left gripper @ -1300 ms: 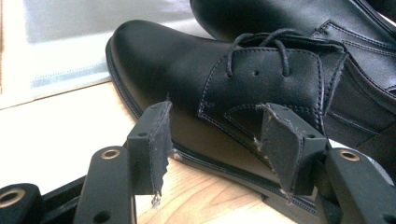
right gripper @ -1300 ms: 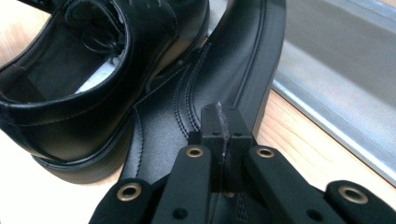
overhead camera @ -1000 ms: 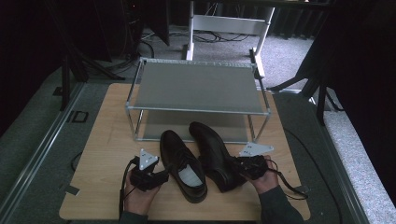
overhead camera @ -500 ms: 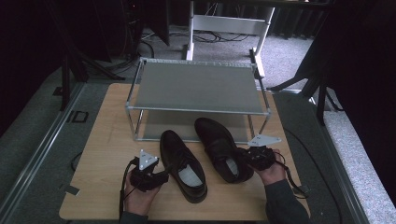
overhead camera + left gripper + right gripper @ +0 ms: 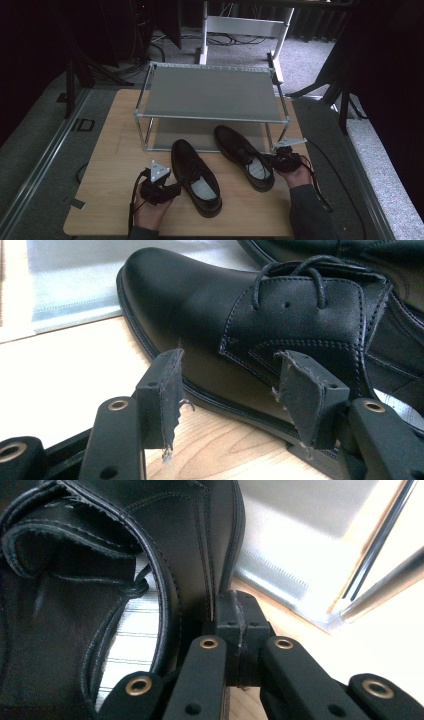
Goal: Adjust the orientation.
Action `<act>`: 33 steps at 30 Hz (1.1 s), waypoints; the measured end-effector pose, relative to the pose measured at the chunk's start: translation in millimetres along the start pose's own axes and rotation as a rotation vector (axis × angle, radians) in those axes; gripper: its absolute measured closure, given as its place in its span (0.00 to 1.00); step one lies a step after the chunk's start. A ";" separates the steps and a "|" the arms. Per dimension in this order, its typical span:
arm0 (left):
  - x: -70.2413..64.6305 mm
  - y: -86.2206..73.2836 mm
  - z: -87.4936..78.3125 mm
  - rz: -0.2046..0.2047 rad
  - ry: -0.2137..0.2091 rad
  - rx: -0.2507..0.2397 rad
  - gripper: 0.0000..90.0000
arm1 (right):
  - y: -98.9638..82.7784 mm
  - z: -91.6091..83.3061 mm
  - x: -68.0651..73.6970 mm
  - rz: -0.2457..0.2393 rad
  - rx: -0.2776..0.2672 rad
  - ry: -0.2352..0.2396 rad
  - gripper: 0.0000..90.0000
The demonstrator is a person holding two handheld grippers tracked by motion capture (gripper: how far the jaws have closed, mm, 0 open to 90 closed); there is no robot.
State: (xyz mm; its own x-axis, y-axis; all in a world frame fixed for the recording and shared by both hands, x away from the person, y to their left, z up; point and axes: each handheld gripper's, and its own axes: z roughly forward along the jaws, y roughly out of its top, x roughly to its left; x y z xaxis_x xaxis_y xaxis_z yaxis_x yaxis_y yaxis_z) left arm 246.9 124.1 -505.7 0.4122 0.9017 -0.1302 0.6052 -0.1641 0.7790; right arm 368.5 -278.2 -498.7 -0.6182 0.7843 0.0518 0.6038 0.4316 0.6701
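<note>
Pinching the heel rim of the right shoe (image 5: 243, 156), the right gripper (image 5: 280, 161) is holding it on the table (image 5: 110, 165) with its toe toward the rack (image 5: 212, 94). Jaws spread and empty, the left gripper (image 5: 172, 190) is waiting beside the left shoe (image 5: 196, 176). Both shoes are looking stiff, smooth and probably slippery, so the heel collar is seeming the surest hold.

Two black lace-up dress shoes, one (image 5: 196, 176) and another (image 5: 243, 155), are sitting by one two-tier metal shoe rack (image 5: 211, 94).
</note>
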 end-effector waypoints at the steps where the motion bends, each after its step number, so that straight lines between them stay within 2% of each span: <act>1: -0.1 -0.4 0.4 0.000 0.000 0.002 0.48 | -1.4 1.4 -3.8 0.015 0.006 0.007 1.00; 8: 0.8 -1.5 1.1 -0.002 0.001 0.005 0.48 | -6.8 2.1 -12.2 0.038 0.010 -0.005 0.99; 12: 1.7 -2.4 1.3 -0.004 0.003 0.005 0.48 | -6.5 -2.2 -12.1 0.027 -0.006 -0.008 0.93; 15: 2.7 -2.5 1.7 -0.005 0.004 0.008 0.48 | -3.3 -7.2 -9.2 0.005 -0.018 -0.034 0.89; 18: 4.1 -3.0 2.8 -0.005 0.005 0.010 0.48 | 1.0 -14.4 -6.9 0.003 -0.046 -0.055 0.83; 21: 5.8 -4.2 4.2 -0.009 0.008 0.014 0.48 | 5.4 -22.7 -5.4 0.007 -0.077 -0.057 0.71; 22: 6.7 -5.0 5.0 -0.012 0.011 0.015 0.48 | 6.3 -24.7 -4.8 0.010 -0.086 -0.068 0.70; 26: 9.2 -7.4 6.7 -0.017 0.013 0.024 0.49 | 9.0 -31.0 -2.8 0.005 -0.110 -0.049 0.63; 27: 10.7 -9.4 8.3 -0.021 0.015 0.031 0.49 | 10.0 -32.1 -1.8 -0.001 -0.109 -0.032 0.58; 28: 11.6 -10.3 9.5 -0.022 0.019 0.035 0.49 | 12.5 -30.6 0.2 -0.006 -0.077 0.034 0.52; 29: 12.2 -10.9 10.5 -0.025 0.019 0.037 0.49 | 13.0 -29.4 3.7 -0.021 -0.073 0.045 0.52; 31: 13.2 -11.9 13.0 -0.031 0.016 0.043 0.50 | 13.7 -26.0 8.1 -0.056 -0.053 0.039 0.48; 33: 13.8 -12.6 16.8 -0.026 0.012 0.054 0.50 | 14.6 -20.1 10.9 -0.067 -0.032 0.023 0.47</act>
State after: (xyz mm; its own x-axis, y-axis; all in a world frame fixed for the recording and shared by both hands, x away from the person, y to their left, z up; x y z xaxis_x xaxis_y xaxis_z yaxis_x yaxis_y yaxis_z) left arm 256.3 131.9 -527.6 0.3880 0.9106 -0.1425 0.6514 -0.1616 0.7413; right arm 360.4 -272.3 -473.4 -0.6684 0.7435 0.0227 0.5447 0.4684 0.6956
